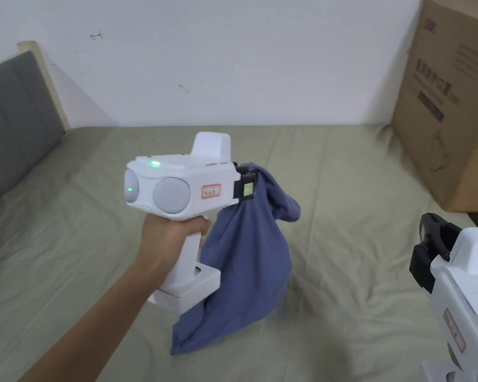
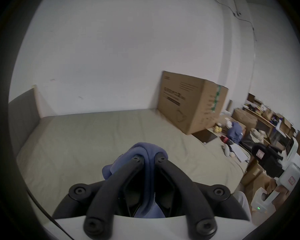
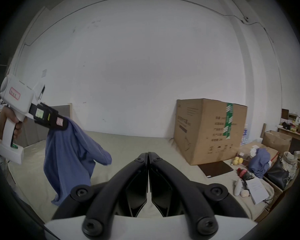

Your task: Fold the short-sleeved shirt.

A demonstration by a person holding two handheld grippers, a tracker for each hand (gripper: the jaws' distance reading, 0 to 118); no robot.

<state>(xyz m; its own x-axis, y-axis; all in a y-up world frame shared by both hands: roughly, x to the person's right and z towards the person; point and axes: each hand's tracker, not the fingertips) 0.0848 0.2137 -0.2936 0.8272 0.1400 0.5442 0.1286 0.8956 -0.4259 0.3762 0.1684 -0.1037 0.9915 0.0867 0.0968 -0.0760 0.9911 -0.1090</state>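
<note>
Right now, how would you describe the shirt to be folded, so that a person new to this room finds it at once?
Start at the wide bed with the olive-green sheet beside the big cardboard box. Above the middle of the sheet, the left gripper is shut on a blue short-sleeved shirt, which hangs bunched with its lower end on the sheet. Another blue garment lies among clutter past the box, held by nothing.

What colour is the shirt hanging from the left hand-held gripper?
Plain blue shirt, no pattern; clearest in the head view.

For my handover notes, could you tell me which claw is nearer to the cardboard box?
Right. The right claw is just below the cardboard box; the left claw, clamping the blue shirt, is farther left over the bed.
</note>
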